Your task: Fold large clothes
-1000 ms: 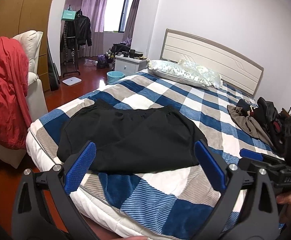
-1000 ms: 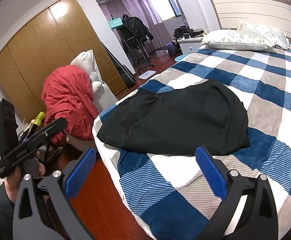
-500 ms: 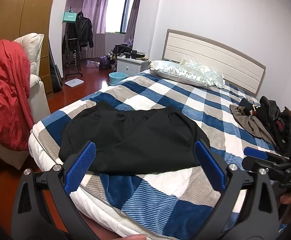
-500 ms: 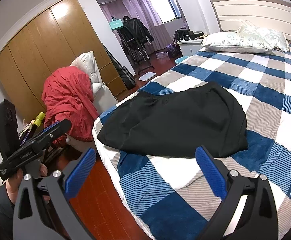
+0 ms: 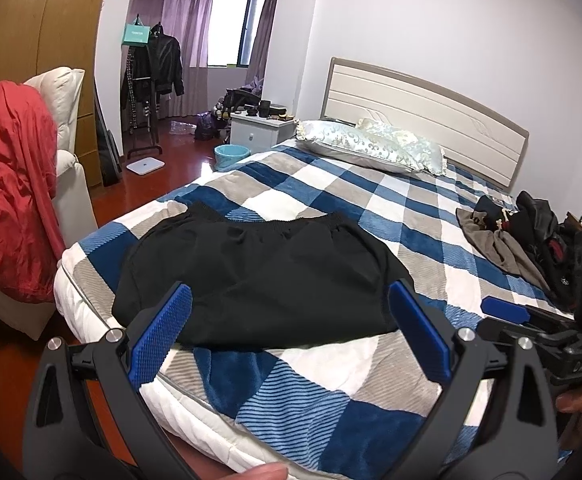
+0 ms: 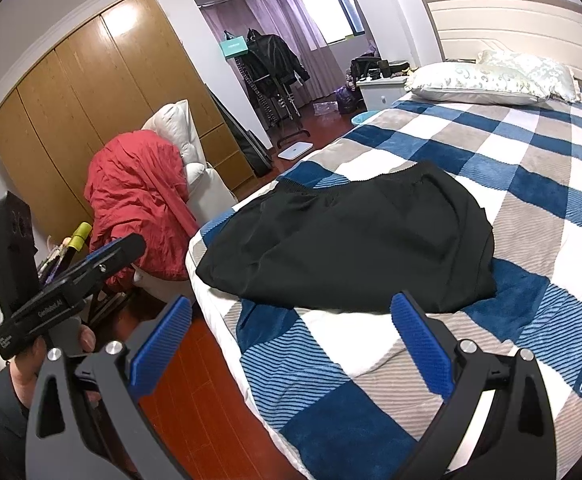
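Note:
A black garment (image 5: pixel 259 276) lies folded in a broad flat shape on the near corner of the blue, white and grey checked bed (image 5: pixel 371 208), its elastic waistband toward the pillows. The same black garment (image 6: pixel 351 240) shows in the right wrist view. My left gripper (image 5: pixel 289 328) hangs open above the bed's foot edge, just short of the garment, with nothing between its blue pads. My right gripper (image 6: pixel 291 340) is open too, held off the bed's corner, empty. Each gripper appears in the other's view, held by a hand.
A white armchair (image 5: pixel 67 160) draped with a red cloth (image 5: pixel 11 184) stands left of the bed. A pile of dark clothes (image 5: pixel 531 236) lies on the bed's right side. Two pillows (image 5: pixel 371 144) rest by the headboard. Wardrobe (image 6: pixel 103 116), coat rack (image 5: pixel 151 80) and nightstand (image 5: pixel 259 132) line the far floor.
Both grippers drifted slightly back and up from the bed; the garment looks a little lower and farther in both views. Nothing was grasped or released.

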